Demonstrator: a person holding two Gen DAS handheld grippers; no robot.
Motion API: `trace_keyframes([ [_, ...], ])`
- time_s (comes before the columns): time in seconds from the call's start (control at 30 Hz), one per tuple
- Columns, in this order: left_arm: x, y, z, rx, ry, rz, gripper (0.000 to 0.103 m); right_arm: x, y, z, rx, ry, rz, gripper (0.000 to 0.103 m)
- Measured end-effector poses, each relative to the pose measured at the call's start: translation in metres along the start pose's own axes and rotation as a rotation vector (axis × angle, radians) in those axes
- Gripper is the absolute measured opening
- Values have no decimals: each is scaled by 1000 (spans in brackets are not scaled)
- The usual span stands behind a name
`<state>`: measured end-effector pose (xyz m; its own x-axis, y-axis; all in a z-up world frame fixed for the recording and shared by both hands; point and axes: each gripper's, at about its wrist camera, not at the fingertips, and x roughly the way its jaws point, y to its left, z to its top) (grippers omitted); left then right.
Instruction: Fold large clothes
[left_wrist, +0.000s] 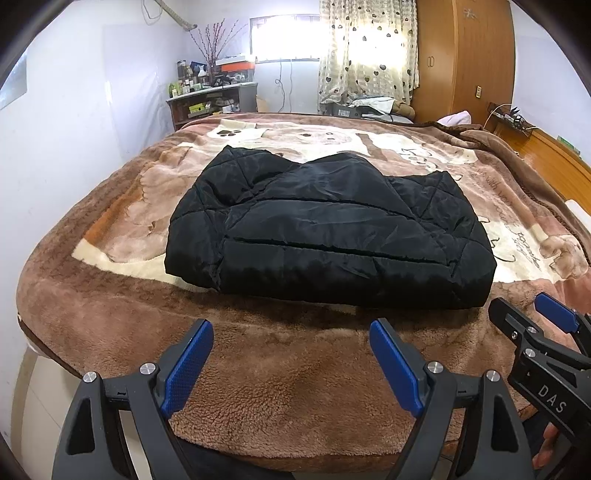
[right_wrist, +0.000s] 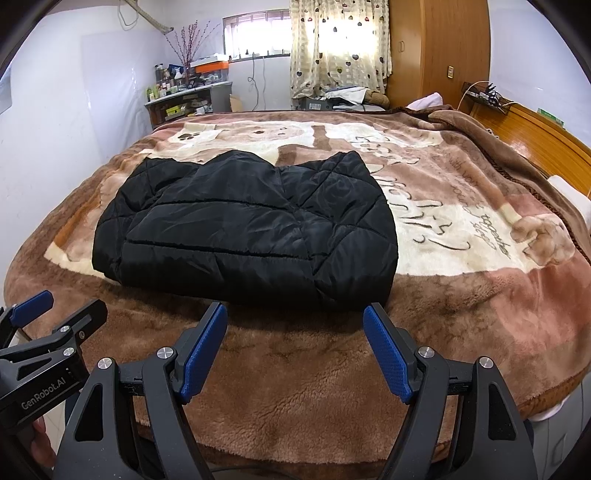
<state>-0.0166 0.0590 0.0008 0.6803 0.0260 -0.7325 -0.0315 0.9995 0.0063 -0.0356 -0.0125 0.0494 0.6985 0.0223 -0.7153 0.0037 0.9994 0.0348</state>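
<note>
Both grippers, left (left_wrist: 291, 334) and right (right_wrist: 295, 317), spread wide, empty, near the folded jacket (left_wrist: 325, 229); slick puffy fabric could spring open.

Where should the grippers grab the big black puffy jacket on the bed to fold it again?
Probably by the near hem corners of the black jacket, coming low from the front edge of the bed. That thick edge faces both open grippers, left gripper and right gripper, and lies closest, with bare blanket in front for sliding a finger under.

Black quilted jacket (left_wrist: 325, 229) on brown blanket (left_wrist: 295, 387) patterned with cream puppies.
</note>
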Motion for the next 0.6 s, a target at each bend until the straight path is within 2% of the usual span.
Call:
trace_keyframes([
  [0.6, 2, 2, 2, 3, -2, 10, 86, 4, 1, -1, 20, 8, -1, 76],
])
